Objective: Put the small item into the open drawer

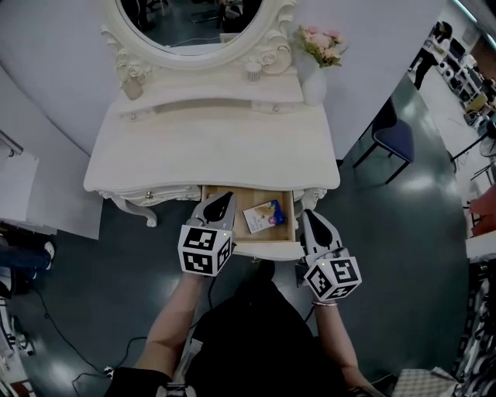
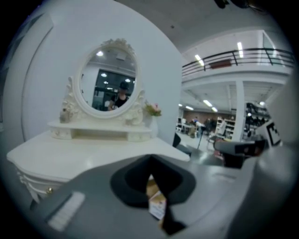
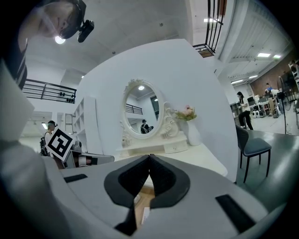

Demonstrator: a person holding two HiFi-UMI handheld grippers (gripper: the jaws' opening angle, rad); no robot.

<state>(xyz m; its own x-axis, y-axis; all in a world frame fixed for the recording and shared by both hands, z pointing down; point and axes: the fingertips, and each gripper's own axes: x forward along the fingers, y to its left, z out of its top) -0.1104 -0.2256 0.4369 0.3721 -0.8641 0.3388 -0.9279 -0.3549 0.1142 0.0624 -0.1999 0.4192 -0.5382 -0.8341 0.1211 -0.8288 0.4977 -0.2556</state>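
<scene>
The small item (image 1: 264, 216), a flat cream packet with a blue patch, lies inside the open wooden drawer (image 1: 267, 250) of the white dressing table (image 1: 209, 147). My left gripper (image 1: 222, 200) hovers over the drawer's left side, jaws shut with nothing between them. In the left gripper view the packet (image 2: 157, 205) shows below the closed left gripper (image 2: 150, 162). My right gripper (image 1: 308, 215) sits just outside the drawer's right edge, also shut and empty. The right gripper view shows the right gripper (image 3: 149, 159) with its pads together above the drawer's wood.
An oval mirror (image 1: 194, 23) stands at the back of the table, with a white vase of pink flowers (image 1: 314, 77) at its right. A dark blue chair (image 1: 394, 139) stands on the floor to the right. The person's body is close to the drawer front.
</scene>
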